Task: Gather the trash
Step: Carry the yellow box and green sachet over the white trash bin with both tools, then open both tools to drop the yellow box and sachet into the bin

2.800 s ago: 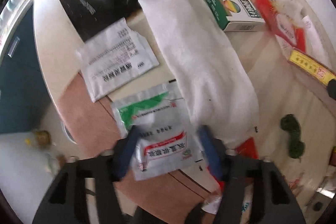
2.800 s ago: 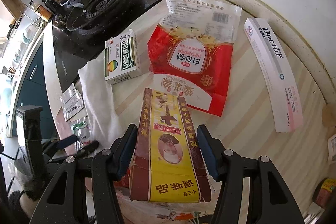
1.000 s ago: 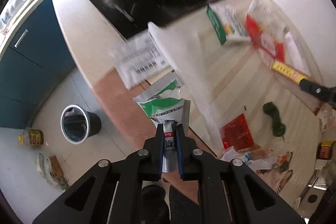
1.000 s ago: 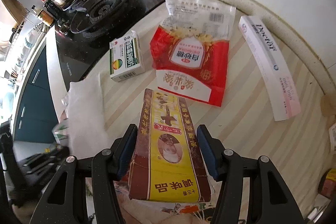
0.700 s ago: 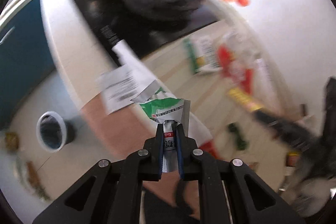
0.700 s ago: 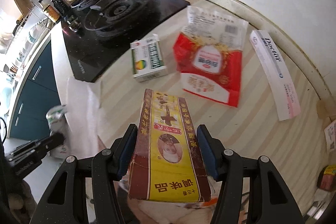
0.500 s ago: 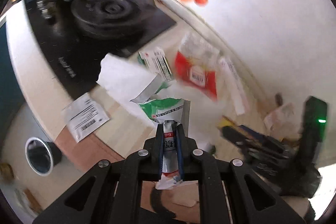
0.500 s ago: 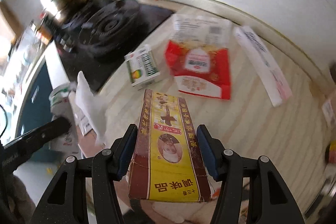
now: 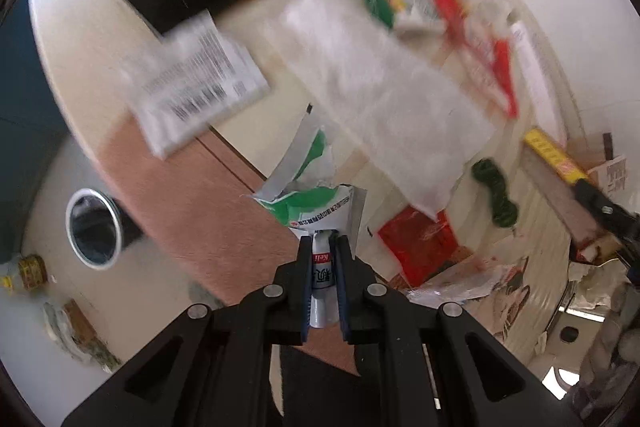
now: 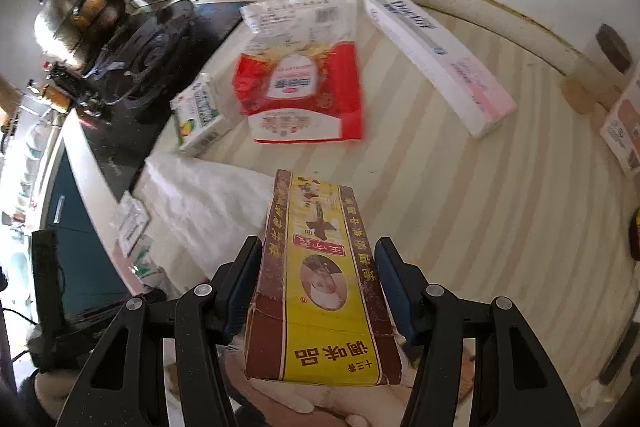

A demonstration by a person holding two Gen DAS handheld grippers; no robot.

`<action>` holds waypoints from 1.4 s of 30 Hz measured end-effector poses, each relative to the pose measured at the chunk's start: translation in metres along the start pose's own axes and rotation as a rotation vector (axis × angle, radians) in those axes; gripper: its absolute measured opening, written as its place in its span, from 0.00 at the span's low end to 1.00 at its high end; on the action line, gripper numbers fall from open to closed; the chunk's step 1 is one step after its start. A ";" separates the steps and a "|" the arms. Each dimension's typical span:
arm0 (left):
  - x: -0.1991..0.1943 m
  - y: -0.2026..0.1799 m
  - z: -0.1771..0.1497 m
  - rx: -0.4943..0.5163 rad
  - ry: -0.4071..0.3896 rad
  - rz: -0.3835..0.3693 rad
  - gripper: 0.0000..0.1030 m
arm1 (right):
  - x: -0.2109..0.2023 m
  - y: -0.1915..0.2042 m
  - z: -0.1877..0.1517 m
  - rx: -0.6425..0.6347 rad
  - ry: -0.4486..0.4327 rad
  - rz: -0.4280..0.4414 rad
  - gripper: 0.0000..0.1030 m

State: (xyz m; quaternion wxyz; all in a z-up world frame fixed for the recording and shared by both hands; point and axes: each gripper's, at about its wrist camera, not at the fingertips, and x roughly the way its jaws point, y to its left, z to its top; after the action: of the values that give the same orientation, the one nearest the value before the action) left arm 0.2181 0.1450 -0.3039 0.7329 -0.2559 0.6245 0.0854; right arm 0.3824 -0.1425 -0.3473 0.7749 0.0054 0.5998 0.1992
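Observation:
My left gripper point(image 9: 324, 247) is shut on a crumpled green-and-white sachet point(image 9: 316, 203) and holds it above the counter's front edge. My right gripper point(image 10: 320, 263) is shut on a yellow-and-brown seasoning box point(image 10: 320, 279), held above the striped counter point(image 10: 500, 211). The sachet also shows in the right wrist view point(image 10: 146, 263), at the left. A small round trash bin point(image 9: 94, 229) stands on the floor, left of the left gripper. A red-and-white bag point(image 10: 298, 91), a green-and-white carton point(image 10: 198, 117) and a long white-and-pink box point(image 10: 438, 61) lie on the counter.
A white cloth point(image 9: 384, 87) lies across the counter, with a barcode-printed packet point(image 9: 196, 85) to its left. A red wrapper point(image 9: 420, 239) and a dark green bundle point(image 9: 496, 193) lie near the front. The black stove point(image 10: 148, 43) carries a steel pot point(image 10: 76, 23).
My left gripper has swung back down over the counter's front edge with the sachet, so the trash bin is in view again. My right gripper keeps the seasoning box and has shifted slightly.

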 end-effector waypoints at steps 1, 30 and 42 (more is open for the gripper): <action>-0.017 0.002 -0.002 -0.005 -0.042 0.008 0.07 | 0.000 0.006 0.001 -0.015 -0.001 0.011 0.58; 0.182 0.629 -0.155 -0.800 -0.020 -0.041 0.08 | 0.442 0.538 -0.289 -0.634 0.470 0.183 0.58; 0.362 0.719 -0.154 -0.753 0.147 0.073 0.38 | 0.667 0.573 -0.377 -0.755 0.604 0.105 0.60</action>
State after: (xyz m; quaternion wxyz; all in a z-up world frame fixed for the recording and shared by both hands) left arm -0.1616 0.6143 -0.8582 0.5375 -0.4902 0.6090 0.3161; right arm -0.0085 0.5085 -0.9299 0.5028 -0.3041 0.6827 0.4342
